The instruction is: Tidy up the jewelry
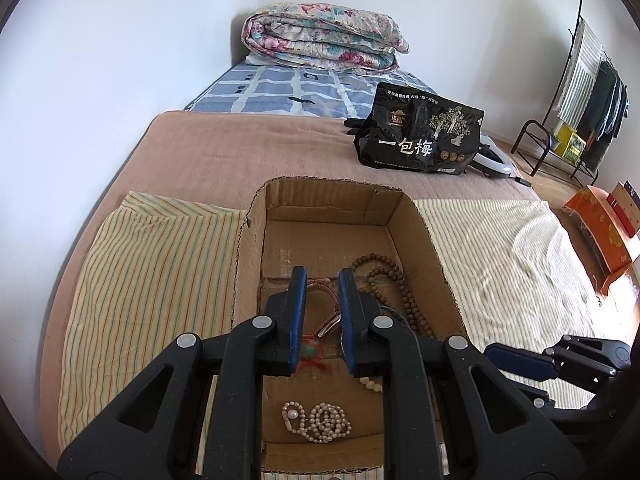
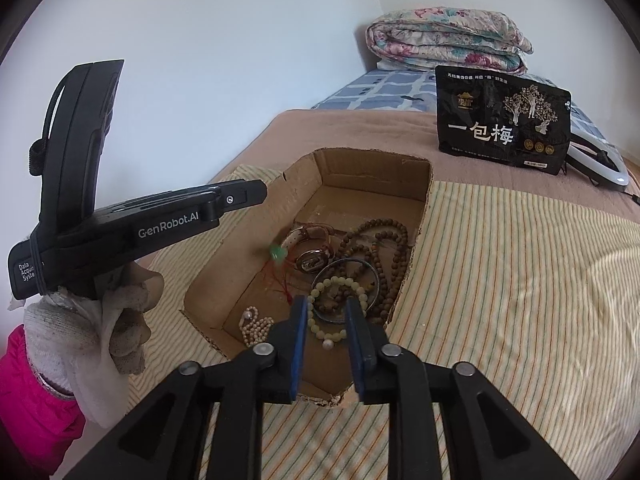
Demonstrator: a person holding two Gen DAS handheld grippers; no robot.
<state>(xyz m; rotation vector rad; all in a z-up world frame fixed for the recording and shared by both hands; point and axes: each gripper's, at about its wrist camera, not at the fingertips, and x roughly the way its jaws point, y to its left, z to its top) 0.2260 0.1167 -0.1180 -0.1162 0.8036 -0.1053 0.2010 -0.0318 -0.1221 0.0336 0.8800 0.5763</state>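
An open cardboard box point(image 1: 250, 248) point(image 2: 420, 216) sits on a striped cloth and holds the jewelry. Inside lie a brown wooden bead necklace point(image 1: 404, 292) point(image 2: 386, 225), a pearl string point(image 1: 324, 422) point(image 2: 254, 326), a watch point(image 2: 314, 260), a dark bangle point(image 2: 375, 280), a green pendant on red cord point(image 2: 276, 253) and a cream bead bracelet point(image 2: 338, 279). My right gripper point(image 2: 327, 302) hovers over the box's near end, open; the cream bracelet lies below, untouched by the pads. My left gripper point(image 1: 323, 276) point(image 2: 258, 193) hangs above the box, shut with nothing in it, held by a white-gloved hand point(image 2: 100, 320).
The striped cloth point(image 1: 152, 264) covers a brown blanket point(image 1: 240, 148) on the bed. A black snack bag point(image 1: 420, 136) stands behind the box, with a white ring light point(image 2: 600, 160) beside it. A folded floral quilt point(image 1: 324, 36) lies at the far end. A clothes rack point(image 1: 580, 92) and an orange box point(image 1: 600, 232) stand right.
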